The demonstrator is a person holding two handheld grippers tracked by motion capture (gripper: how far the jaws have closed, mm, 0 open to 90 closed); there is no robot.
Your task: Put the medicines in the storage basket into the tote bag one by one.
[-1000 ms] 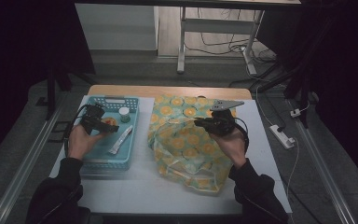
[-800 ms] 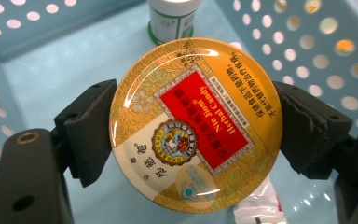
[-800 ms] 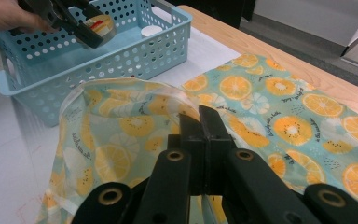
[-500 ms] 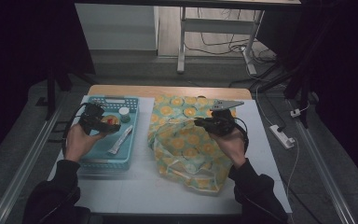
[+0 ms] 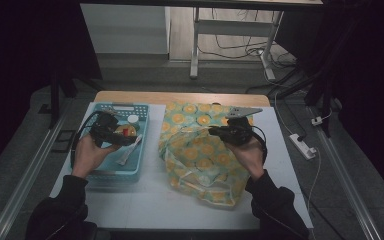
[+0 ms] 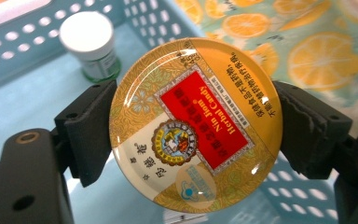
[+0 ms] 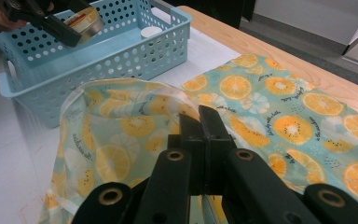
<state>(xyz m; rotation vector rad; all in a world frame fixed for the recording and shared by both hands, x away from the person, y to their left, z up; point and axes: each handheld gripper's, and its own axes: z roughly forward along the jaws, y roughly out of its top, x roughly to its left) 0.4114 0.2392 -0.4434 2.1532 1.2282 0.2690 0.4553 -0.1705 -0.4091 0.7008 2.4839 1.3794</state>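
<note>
Left gripper view puts the round herbal candy tin point(image 6: 196, 125) nearest the lens, clamped across its rim by the left claw point(image 6: 193, 133), lid facing the camera, held above the light blue perforated basket point(image 6: 303, 198). Beyond the tin, a small white-capped bottle point(image 6: 89, 44) stands on the basket floor. In the right gripper view the right claw point(image 7: 200, 122) is pinched shut on the upper rim of the orange-slice print bag point(image 7: 121, 140), holding that edge up so the mouth gapes toward the basket.

The step in hand looks like carrying the tin from the basket into the bag. To do it well, keep the tin level and the squeeze steady, since a smooth metal rim could slip; bring it over the basket wall, not through it, and aim for the middle of the opening. The right claw should hold the rim high and taut until the tin is well inside.

High view shows the basket point(image 5: 111, 172) left of the bag, both on a white-topped table point(image 5: 145, 200) with a wooden far edge. Past it stand metal table legs and loose cables on a grey floor, with a power strip point(image 5: 304, 146) to the bag's right; the room is dark.
</note>
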